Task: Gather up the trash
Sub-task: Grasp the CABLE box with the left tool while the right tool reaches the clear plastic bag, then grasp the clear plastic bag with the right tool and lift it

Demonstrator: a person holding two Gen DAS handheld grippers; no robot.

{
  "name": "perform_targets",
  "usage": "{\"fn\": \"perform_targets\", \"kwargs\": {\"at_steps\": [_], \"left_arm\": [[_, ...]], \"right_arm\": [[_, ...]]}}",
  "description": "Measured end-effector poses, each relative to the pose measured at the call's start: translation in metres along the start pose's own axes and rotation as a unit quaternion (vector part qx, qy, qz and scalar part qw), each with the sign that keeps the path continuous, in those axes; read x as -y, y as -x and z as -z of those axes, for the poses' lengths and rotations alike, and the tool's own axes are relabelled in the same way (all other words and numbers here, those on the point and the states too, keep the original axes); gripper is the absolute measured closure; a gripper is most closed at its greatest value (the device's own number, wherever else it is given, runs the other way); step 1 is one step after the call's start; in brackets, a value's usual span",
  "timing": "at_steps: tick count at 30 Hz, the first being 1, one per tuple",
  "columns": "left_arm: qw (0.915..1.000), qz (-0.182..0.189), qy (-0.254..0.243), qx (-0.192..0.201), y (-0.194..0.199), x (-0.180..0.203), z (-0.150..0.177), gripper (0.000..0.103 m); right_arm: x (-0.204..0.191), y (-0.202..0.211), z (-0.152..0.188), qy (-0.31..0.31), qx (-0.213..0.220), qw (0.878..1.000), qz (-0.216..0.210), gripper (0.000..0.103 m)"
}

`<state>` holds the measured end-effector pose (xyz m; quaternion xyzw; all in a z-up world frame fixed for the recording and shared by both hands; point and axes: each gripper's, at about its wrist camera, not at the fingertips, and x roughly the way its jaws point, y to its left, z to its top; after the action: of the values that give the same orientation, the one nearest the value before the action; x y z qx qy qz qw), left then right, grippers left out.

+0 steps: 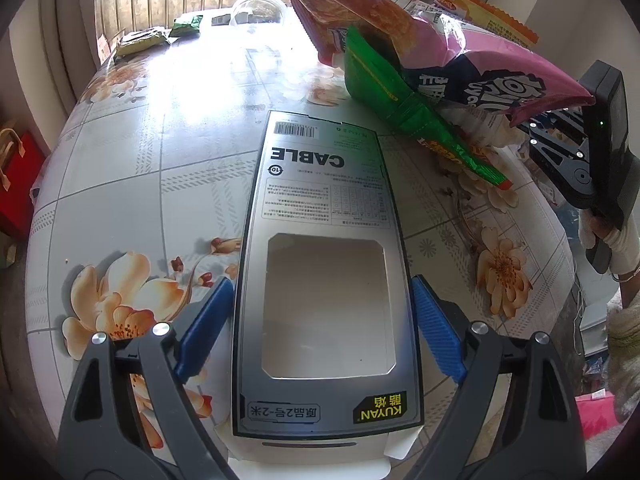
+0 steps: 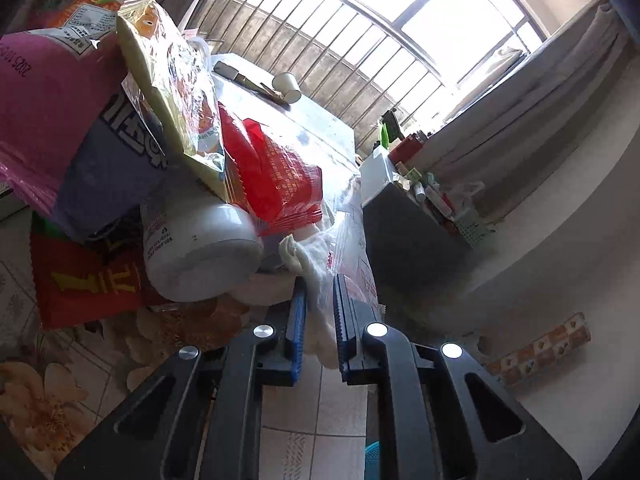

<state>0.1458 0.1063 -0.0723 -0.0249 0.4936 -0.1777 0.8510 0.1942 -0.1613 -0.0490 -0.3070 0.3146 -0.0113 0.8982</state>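
Two grippers, both loaded. Left gripper [image 1: 320, 320]: clamped across box [image 1: 324, 272] sides, holding it over surface [image 1: 120, 200] as bin. Right gripper [image 2: 320, 320]: closed on tissue [image 2: 320, 280] and clear bag [image 2: 352, 232], pinched for lifting from wrapper pile [image 2: 100, 120] at surface edge.

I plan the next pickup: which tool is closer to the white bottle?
Right. The right tool, shut on a tissue, sits just beside the white bottle. The left tool holds the cable box, farther away.
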Motion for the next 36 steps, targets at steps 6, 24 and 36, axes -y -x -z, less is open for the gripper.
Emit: {"fn": "perform_targets", "kwargs": {"at_steps": [6,24,36], "left_arm": [[0.9999,-0.010,-0.006,0.003,0.000,0.002,0.001,0.019],[0.9995,-0.032,0.003,0.005,0.003,0.000,0.004,0.019],[0.9989,-0.045,0.012,0.002,0.002,-0.002,0.003,0.019]], "right_arm": [[0.020,0.037,0.022,-0.090,0.022,0.993,-0.077,0.099],[0.125,0.050,0.120,-0.424,0.015,0.865,-0.269,0.046],[0.173,-0.164,0.189,-0.669,-0.133,0.585,-0.439,0.033]]}}
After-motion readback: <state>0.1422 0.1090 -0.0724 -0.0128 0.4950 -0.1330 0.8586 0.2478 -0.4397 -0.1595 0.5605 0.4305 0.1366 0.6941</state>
